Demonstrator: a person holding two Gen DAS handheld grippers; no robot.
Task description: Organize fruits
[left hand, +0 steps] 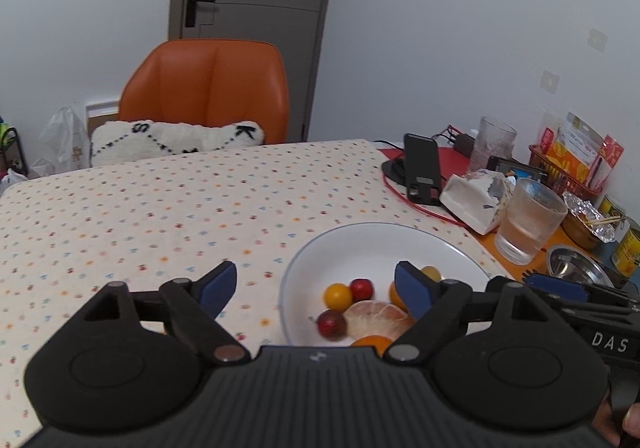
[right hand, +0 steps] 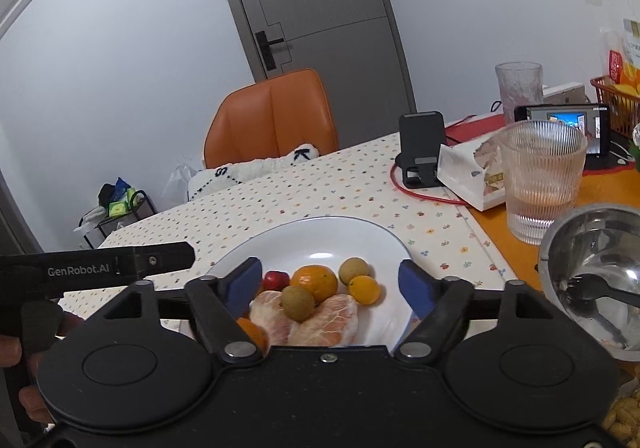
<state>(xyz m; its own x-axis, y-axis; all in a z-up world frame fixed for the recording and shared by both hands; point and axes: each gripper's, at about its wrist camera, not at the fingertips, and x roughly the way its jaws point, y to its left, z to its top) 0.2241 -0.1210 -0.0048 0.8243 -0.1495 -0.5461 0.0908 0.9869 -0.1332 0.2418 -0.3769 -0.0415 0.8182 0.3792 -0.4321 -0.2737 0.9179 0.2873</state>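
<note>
Fruits on white plate, ribbed glass and steel bowl beside; both grippers' jaws wide, empty.

A home dining room: flower-print tablecloth, orange chair, door, drinking glasses.

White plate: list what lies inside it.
The white plate holds peeled citrus segments, a mandarin, longans and small tomatoes. Its near edge is hidden by the grippers.

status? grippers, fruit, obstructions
Left gripper open, empty. Right gripper open, empty, over the white plate. Fruit piled on plate. Ribbed glass and steel bowl close on right.
</note>
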